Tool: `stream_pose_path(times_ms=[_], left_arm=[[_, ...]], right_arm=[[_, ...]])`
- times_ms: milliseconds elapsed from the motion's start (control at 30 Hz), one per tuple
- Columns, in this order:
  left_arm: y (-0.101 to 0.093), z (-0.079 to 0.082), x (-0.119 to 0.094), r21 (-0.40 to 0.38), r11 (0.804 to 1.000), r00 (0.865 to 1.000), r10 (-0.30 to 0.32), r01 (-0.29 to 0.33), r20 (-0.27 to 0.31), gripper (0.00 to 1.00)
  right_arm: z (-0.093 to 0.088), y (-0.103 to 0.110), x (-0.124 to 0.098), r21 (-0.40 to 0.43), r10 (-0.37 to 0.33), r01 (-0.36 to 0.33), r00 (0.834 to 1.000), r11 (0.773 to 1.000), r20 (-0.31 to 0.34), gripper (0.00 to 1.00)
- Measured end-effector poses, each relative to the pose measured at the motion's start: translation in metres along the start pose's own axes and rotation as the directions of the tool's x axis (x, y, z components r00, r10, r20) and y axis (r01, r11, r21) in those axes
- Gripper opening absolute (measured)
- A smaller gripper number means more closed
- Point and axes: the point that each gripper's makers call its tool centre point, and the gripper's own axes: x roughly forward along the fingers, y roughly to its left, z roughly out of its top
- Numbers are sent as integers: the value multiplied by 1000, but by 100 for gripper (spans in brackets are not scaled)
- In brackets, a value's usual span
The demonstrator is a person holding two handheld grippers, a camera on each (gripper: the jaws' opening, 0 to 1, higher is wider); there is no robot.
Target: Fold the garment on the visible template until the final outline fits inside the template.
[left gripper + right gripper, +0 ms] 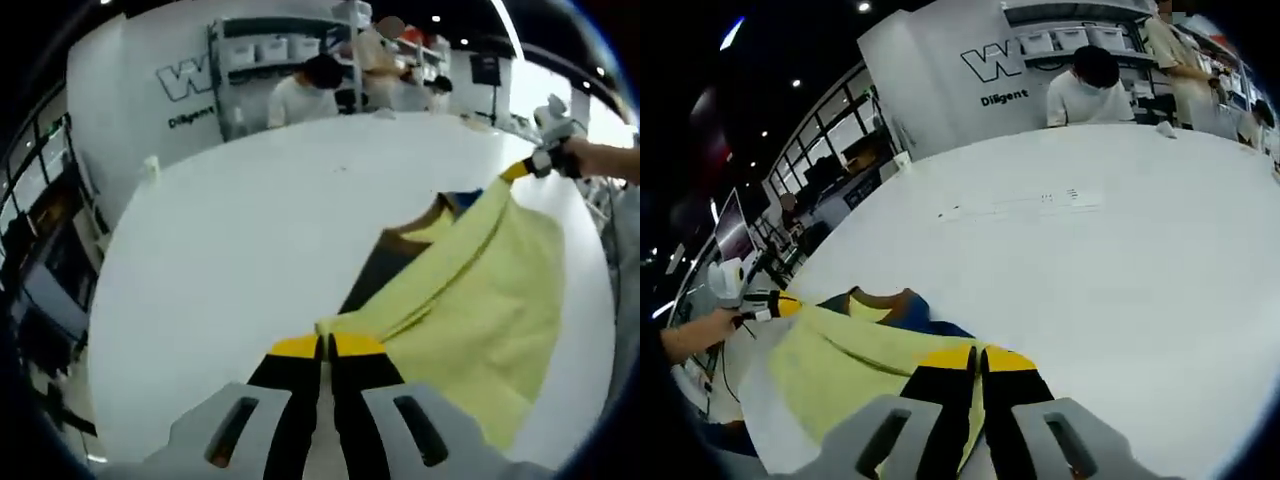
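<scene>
Garment (470, 290), yellow, hangs stretched between both claws over the white desk (250, 260), likely lifted taut to lay a clean fold. Left claw (327, 347) is clenched on a fabric edge right at its tips; cloth fans out toward 2 o'clock, where the right claw (520, 170) pinches the far corner. In the right gripper view, the right claw (976, 358) is likewise clamped on cloth at its tips. Dark template (375, 270) lies beneath, partly covered.
</scene>
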Motion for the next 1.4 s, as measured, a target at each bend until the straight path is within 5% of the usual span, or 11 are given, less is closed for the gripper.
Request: stream_pose_path(times_ms=[33, 167, 300, 433, 533, 633, 733, 1000, 1133, 1300, 1400], left_arm=[[-2, 1, -2, -54, 999, 1000, -2, 2, 3, 0], [8, 8, -5, -38, 999, 999, 4, -2, 52, 1], [15, 10, -10, 24, 999, 998, 22, -23, 57, 1], [13, 9, -12, 75, 997, 997, -13, 7, 77, 18], [-2, 4, -15, 71, 996, 995, -62, 57, 78, 31], [-5, -9, -5, 145, 987, 997, -75, 72, 17, 36], [-11, -11, -1, 138, 987, 996, -86, 84, 8, 36], [-2, -6, 11, 184, 982, 999, -32, 34, -17, 37], [11, 3, 21, 131, 991, 1000, 14, -14, -4, 36], [22, 25, 27, -34, 999, 995, 39, -36, 95, 34], [31, 28, 28, -38, 997, 992, 69, -65, 102, 31]], right_arm=[[-2, 1, -1, 11, -5, 5, 1000, 1000, -11, 0], [0, 5, -3, -135, 7, -7, 1000, 991, -1, 0], [8, -2, -8, -246, -10, 16, 1000, 969, 24, 15], [7, 2, -6, -273, 21, -15, 1000, 962, 17, 15], [-1, 11, -5, -359, 59, -57, 998, 932, -8, 23], [-15, 17, 3, -461, 73, -94, 995, 883, -63, 46], [-18, 13, 6, -505, 32, -75, 995, 860, -93, 44], [-12, -4, 27, -441, -2, -36, 996, 897, -85, 42], [-3, -6, 30, -348, -5, -8, 999, 938, -36, 37], [13, -11, 31, -251, -1, 7, 1000, 968, 26, 37], [18, -7, 26, -228, 9, -1, 999, 974, 37, 34]])
